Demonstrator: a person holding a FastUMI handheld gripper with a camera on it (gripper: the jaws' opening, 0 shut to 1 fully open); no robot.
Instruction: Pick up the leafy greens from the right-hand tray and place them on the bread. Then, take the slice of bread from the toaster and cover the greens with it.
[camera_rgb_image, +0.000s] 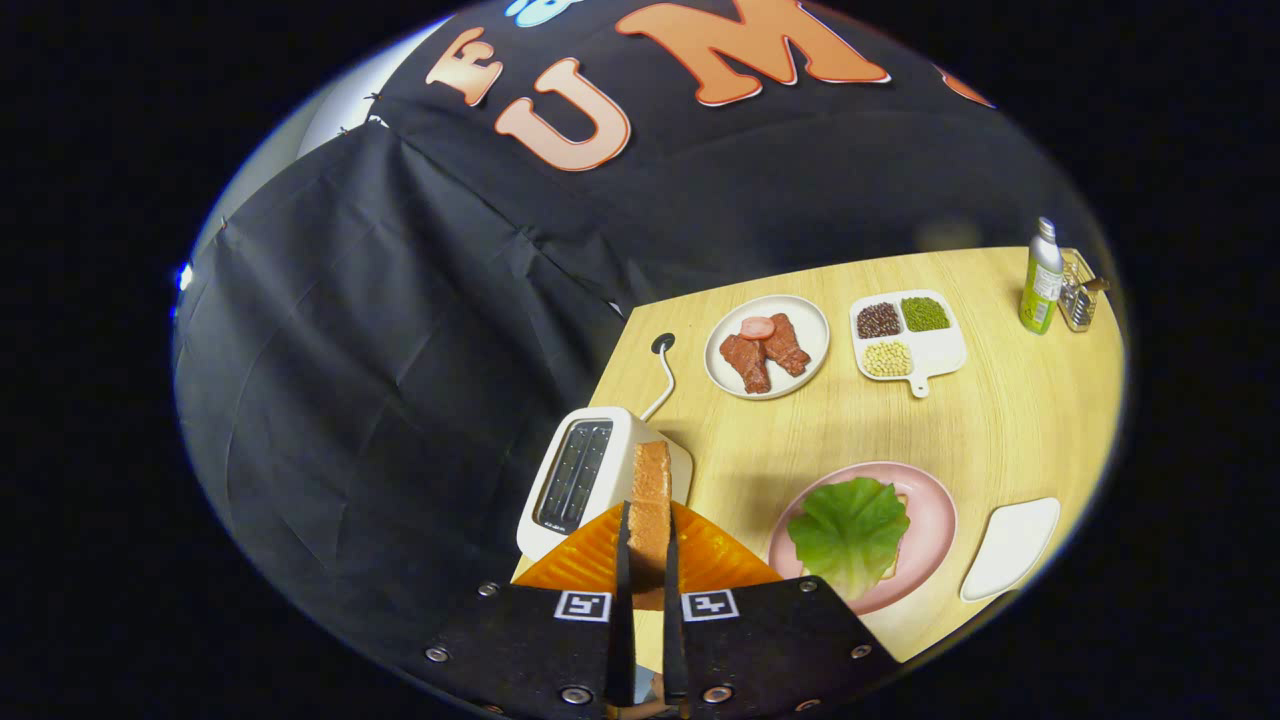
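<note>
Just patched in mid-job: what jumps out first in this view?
The tongs are shut on a slice of bread, held on edge beside the white toaster. Just right of them, a big green leaf already covers the pink plate. Beyond, a white plate of meat sits near the table's back edge.

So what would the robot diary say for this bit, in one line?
gripper: shut on toasted bread slice | slice: upright, above white toaster | green leafy lettuce: on pink round plate | next: likely cover greens
</note>
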